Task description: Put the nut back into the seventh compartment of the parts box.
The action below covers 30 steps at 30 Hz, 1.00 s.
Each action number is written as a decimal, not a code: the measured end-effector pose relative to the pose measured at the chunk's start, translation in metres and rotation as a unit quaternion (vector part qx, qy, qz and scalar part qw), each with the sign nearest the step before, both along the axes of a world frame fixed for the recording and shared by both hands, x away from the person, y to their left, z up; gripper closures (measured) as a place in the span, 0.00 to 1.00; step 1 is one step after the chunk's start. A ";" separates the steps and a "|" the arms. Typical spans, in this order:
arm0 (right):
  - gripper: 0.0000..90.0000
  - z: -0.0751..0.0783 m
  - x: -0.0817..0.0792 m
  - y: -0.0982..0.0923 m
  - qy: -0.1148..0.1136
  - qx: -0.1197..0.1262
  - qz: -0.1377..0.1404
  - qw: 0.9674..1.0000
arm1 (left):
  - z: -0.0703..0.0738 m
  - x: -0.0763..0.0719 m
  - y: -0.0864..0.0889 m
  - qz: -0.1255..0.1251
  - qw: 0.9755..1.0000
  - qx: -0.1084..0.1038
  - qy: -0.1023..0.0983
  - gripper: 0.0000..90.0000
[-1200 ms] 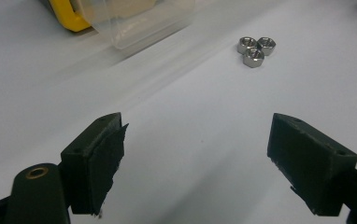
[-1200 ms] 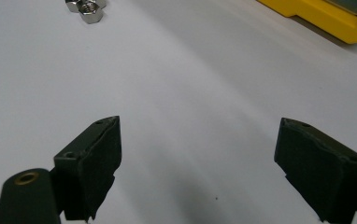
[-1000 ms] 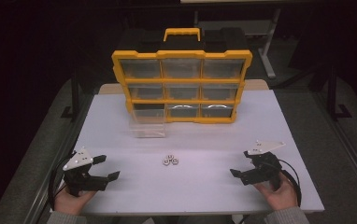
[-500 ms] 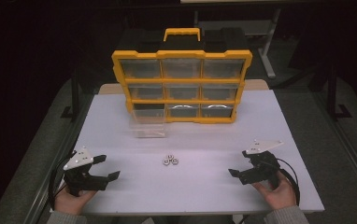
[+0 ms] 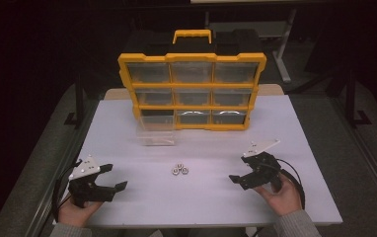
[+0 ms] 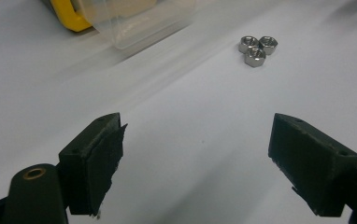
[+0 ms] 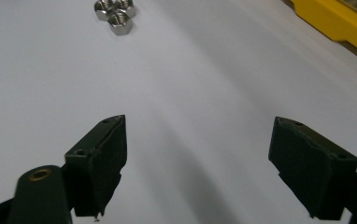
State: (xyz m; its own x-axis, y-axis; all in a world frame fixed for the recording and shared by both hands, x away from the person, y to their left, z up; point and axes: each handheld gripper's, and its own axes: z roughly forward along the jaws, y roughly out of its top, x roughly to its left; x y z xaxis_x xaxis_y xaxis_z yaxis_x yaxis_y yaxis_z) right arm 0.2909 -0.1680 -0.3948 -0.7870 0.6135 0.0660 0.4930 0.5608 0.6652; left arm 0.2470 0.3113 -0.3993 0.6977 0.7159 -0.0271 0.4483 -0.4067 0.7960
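Note:
Three metal hex nuts (image 5: 179, 170) lie bunched together on the white table (image 5: 211, 207), midway between my two grippers. My left gripper (image 5: 116, 177) rests at the front left, open and empty, pointing at the nuts (image 6: 256, 49) from a distance; its jaws (image 6: 197, 123) stand wide over bare table. My right gripper (image 5: 240, 173) is at the front right, open, with nothing between its jaws (image 7: 198, 122), which have just been closing a little. From it the nuts (image 7: 116, 14) lie well ahead to the left.
A yellow drawer organizer (image 5: 191, 91) stands upright at the back of the table. A clear plastic drawer (image 5: 156, 134) sits on the table in front of its lower left slot, which is vacant. Dark floor surrounds the table.
My right gripper has shifted left toward the table's middle and risen slightly. The left gripper and the nuts have stayed put.

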 end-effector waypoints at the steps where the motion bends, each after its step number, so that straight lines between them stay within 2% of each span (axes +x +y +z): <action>1: 0.22 0.000 0.000 0.000 0.000 0.000 0.000 1.000 | 0.000 0.000 -0.001 -0.001 1.000 0.000 0.001 0.19; 9: 0.21 0.010 0.010 0.030 0.007 -0.002 0.026 1.000 | 0.001 -0.001 -0.001 -0.002 1.000 0.001 0.001 0.19; 13: 0.23 0.016 0.018 0.052 0.005 -0.015 0.046 0.999 | 0.001 0.000 -0.001 -0.002 1.000 0.001 0.000 0.19; 30: 0.31 0.008 0.043 0.107 0.017 -0.046 0.101 0.994 | 0.003 0.000 -0.001 -0.003 1.000 -0.002 -0.005 0.19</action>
